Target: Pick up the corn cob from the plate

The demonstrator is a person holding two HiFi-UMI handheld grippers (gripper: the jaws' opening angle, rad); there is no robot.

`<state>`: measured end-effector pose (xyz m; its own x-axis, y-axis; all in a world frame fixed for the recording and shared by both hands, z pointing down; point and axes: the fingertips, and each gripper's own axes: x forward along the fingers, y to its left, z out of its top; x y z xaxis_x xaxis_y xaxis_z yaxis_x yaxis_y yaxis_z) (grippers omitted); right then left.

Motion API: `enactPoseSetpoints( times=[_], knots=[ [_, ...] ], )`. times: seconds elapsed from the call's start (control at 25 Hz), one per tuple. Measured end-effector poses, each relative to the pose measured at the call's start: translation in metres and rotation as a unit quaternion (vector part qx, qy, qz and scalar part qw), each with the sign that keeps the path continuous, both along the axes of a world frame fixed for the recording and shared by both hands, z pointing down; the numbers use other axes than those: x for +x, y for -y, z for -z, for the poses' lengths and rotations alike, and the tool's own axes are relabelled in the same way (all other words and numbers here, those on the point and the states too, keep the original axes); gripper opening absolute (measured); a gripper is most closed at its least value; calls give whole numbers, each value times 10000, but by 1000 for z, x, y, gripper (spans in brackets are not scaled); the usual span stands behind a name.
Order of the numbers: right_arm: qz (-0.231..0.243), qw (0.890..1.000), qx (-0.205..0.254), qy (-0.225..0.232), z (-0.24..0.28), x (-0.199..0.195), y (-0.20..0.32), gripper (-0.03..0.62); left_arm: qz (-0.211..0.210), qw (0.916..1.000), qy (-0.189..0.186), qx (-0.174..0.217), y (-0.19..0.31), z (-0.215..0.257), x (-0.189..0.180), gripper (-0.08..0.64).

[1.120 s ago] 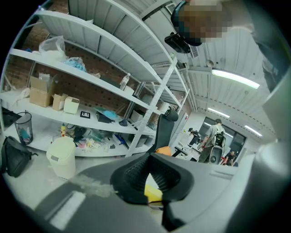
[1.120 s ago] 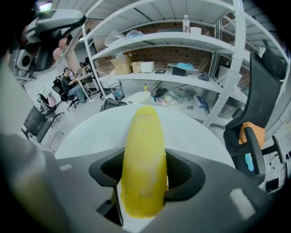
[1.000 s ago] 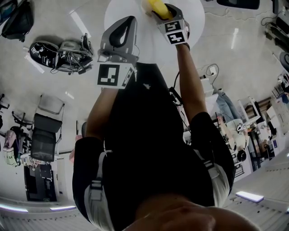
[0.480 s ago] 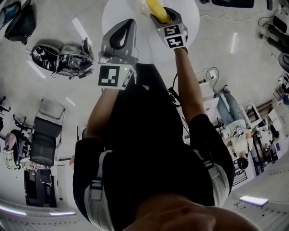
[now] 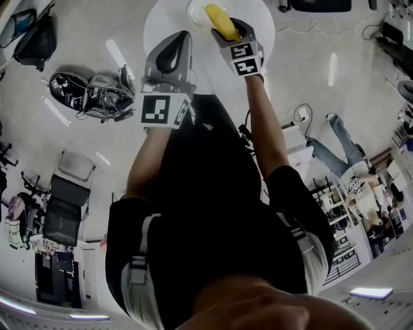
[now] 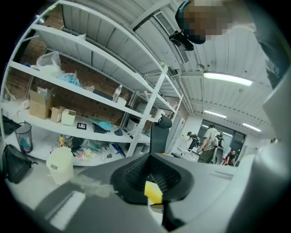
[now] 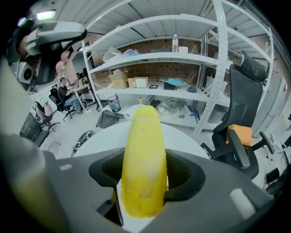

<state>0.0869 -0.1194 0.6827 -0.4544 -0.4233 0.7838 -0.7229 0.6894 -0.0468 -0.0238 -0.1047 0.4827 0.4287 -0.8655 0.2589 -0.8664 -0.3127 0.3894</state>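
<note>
In the head view my right gripper is shut on the yellow corn cob, which hangs over the round white table. A pale plate lies just left of the cob, by the table's far edge. The right gripper view shows the cob standing up between the dark pads, clamped at its lower half, with the table below. My left gripper hovers at the table's near left edge, its jaws together and nothing held. In the left gripper view the left gripper shows a sliver of yellow behind its pads.
White shelving loaded with boxes runs behind the table. A black office chair stands to the right. A black bag and gear lie on the floor to the left. A white bin and people in the background also show.
Both grippers have risen. The right gripper has lifted the corn cob up off the plate, and more of the plate now shows beside it.
</note>
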Motion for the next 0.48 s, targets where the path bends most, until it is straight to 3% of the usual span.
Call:
enactPoseSetpoints(
  times=[0.48],
  knots=[
    [-183,9996,182,140,30,11,-11,264,80,9992,138,362,-6,37,6,0]
  ],
)
